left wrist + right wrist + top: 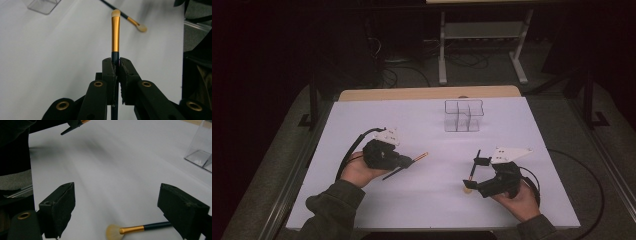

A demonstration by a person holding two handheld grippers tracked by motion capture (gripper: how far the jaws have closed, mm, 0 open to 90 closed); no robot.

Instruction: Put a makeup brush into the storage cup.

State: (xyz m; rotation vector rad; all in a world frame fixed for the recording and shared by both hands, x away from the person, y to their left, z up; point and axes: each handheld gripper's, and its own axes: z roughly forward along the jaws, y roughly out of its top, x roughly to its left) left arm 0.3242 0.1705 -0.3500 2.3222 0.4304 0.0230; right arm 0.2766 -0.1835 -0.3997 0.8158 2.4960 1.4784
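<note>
Left gripper [404, 161] is clamped tight on a slim makeup brush with a black handle, gold ferrule and small pale tip [115, 37], and in the left gripper view you can see the two black jaws squeezed together right on the dark handle, the gold part standing straight out beyond them. From the high view that brush [417, 159] juts out toward the middle of the white table sheet [422, 200], its black handle trailing out behind the jaws. Over on the other side, the right gripper [473, 172] has its jaws spread wide, nothing pinched between them. Lying flat on the sheet there is a second makeup brush with a black handle, gold ferrule and fluffy cream bristles [132, 229]; in the right gripper view it sits low between the two open pads, the handle end running in behind the right-hand pad, bristle head clear of both. Whether that pad touches the handle, I can't tell. Further back on the sheet, well apart from both hands, stands a clear plastic organiser box with compartments [463, 115].
</note>
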